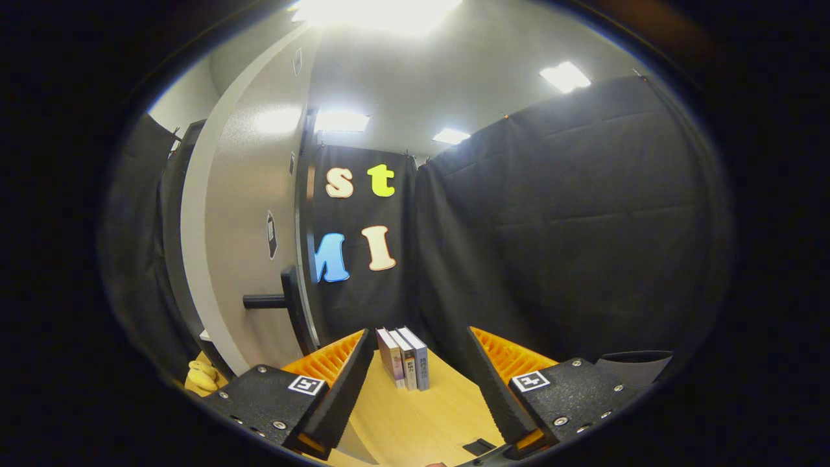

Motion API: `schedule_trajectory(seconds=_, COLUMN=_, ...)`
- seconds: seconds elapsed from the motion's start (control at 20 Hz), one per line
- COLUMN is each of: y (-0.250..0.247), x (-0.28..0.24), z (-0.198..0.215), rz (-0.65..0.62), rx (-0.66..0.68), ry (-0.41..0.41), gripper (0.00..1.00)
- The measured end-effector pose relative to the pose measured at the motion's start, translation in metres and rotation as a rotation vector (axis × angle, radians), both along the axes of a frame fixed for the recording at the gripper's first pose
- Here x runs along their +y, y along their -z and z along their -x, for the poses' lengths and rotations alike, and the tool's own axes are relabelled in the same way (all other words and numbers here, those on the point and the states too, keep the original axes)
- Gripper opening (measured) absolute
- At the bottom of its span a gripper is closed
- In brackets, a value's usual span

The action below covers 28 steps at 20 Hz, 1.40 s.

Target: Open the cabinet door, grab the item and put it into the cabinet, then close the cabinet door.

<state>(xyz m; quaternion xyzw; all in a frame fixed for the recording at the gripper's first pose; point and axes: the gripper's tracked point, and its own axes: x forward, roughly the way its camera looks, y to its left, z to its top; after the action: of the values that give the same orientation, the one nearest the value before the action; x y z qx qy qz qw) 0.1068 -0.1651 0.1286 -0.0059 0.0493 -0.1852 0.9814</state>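
Gripper jaws spread wide; cabinet door stands open, edge-on.

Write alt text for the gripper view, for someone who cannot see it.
The gripper is open and holds nothing, its two orange-and-black fingers spread above a wooden tabletop. Three books stand upright ahead of the fingers. Left of them a grey cabinet door with a black handle stands open, a yellow item by its base.

The grey cabinet door stands swung open, its black handle sticking out; a yellow item lies low beside the door.
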Motion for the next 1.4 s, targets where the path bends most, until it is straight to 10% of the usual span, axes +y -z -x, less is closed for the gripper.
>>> schedule_trajectory(seconds=1.4, y=0.028, x=0.255, z=-0.079, rz=-0.036, rx=0.027, ry=-0.463, gripper=0.92)
